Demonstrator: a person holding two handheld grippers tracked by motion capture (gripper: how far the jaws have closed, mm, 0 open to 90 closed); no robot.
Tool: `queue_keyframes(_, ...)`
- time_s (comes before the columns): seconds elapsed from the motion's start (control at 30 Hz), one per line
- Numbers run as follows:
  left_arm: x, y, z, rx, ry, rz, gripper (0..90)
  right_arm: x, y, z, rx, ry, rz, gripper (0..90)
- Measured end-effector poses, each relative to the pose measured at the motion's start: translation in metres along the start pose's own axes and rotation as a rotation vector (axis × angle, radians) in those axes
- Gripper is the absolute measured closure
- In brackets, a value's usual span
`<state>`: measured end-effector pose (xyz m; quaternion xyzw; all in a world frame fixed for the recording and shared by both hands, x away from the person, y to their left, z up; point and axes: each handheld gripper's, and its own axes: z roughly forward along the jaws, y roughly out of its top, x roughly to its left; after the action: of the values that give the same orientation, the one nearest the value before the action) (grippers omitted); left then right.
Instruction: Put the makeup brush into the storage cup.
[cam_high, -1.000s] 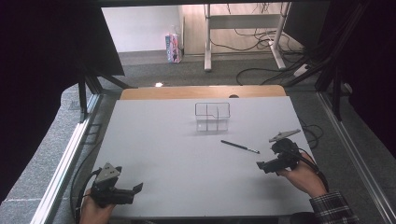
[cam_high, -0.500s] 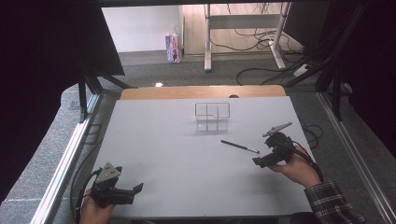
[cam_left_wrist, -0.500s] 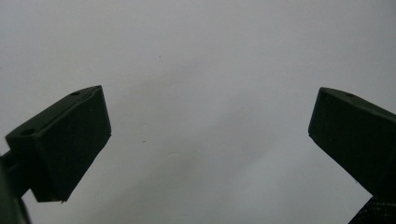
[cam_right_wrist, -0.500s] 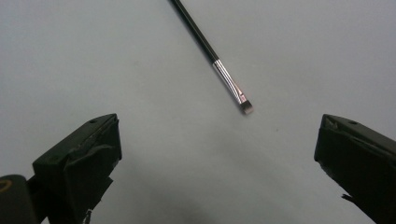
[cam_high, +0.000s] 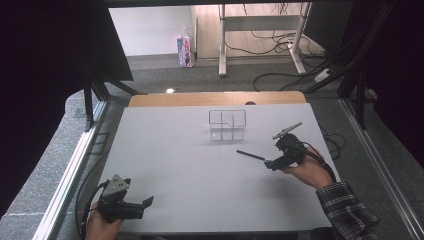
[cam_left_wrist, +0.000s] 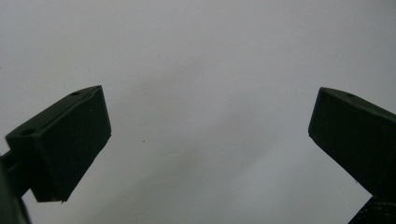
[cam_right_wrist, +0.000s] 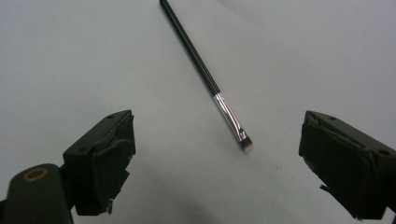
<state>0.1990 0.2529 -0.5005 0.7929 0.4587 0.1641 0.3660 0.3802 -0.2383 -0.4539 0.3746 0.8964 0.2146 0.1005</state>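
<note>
Black brush (cam_high: 250, 155) lies on white table (cam_high: 190, 165), right of centre, near clear organizer (cam_high: 227, 125). Right gripper (cam_high: 270, 163) just beside bristle end, approach step; fingers have just been closing, nothing between them.
Left gripper (cam_high: 148, 201) at near-left corner.
Left gripper view: fingers (cam_left_wrist: 70, 140) spread, empty.
Right gripper view: brush (cam_right_wrist: 205, 77) ahead, untouched. Next: advance, straddle ferrule, clamp.

Counter: flat white rectangular counter (cam_high: 190, 165), wooden strip along its far edge.
Organiser: clear plastic compartment organiser (cam_high: 227, 124), near the far edge.
Brush: thin black-handled makeup brush (cam_high: 250, 155), toward the right edge.
</note>
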Motion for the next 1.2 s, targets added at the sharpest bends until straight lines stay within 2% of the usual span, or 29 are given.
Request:
queue_keyframes(0.3, 0.0, 0.0, 0.0, 0.0, 0.0, 0.0, 0.2, -0.001, 0.01, 0.01, 0.03, 0.01, -0.017, 12.1)
queue_keyframes(0.8, 0.0, 0.0, 0.0, -0.001, 0.0, 0.0, 0.2, 0.009, 0.037, 0.031, 0.084, 0.009, -0.075, 21.7)
queue_keyframes(1.2, 0.0, 0.0, 0.0, 0.001, 0.002, 0.004, 0.2, 0.015, 0.053, 0.044, 0.112, 0.015, -0.102, 27.3)
